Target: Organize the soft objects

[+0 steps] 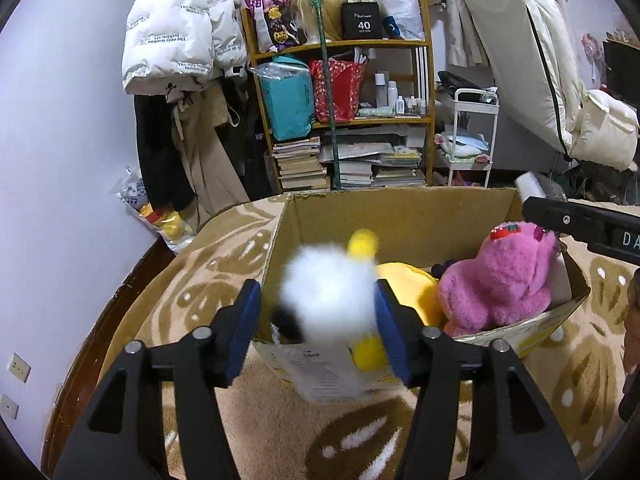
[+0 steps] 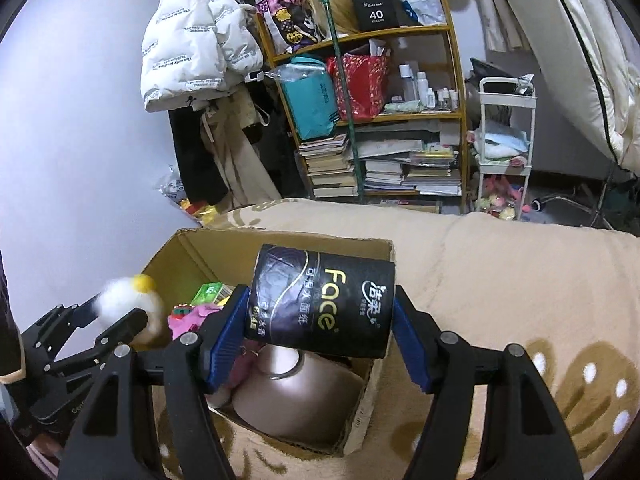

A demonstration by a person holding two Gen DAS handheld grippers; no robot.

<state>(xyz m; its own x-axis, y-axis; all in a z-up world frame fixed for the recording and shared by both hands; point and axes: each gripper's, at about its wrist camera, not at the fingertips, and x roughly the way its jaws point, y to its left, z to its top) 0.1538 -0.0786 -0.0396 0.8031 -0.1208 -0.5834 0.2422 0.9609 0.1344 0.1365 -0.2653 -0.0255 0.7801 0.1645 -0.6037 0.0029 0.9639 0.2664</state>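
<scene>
A cardboard box [image 1: 400, 216] sits on a beige patterned blanket [image 1: 208, 280]. A pink plush bear [image 1: 500, 276] and a yellow plush [image 1: 404, 280] lie inside it. My left gripper [image 1: 316, 320] is open; a blurred white and yellow plush duck [image 1: 332, 292] sits between its blue pads over the box's near edge, touching only the right pad. The duck also shows in the right wrist view [image 2: 128, 300]. My right gripper [image 2: 320, 320] is shut on a black tissue roll pack [image 2: 324, 300] printed "Face", held above the box [image 2: 188, 252]. A pale pink plush [image 2: 296, 396] lies under it.
A yellow shelf [image 1: 344, 92] with bags, bottles and stacked books stands behind the bed. White puffer jackets [image 1: 176, 28] hang at the left. A white trolley [image 1: 472, 136] and a leaning mattress [image 1: 532, 48] stand at the right. A toy bag [image 1: 160, 216] lies on the floor.
</scene>
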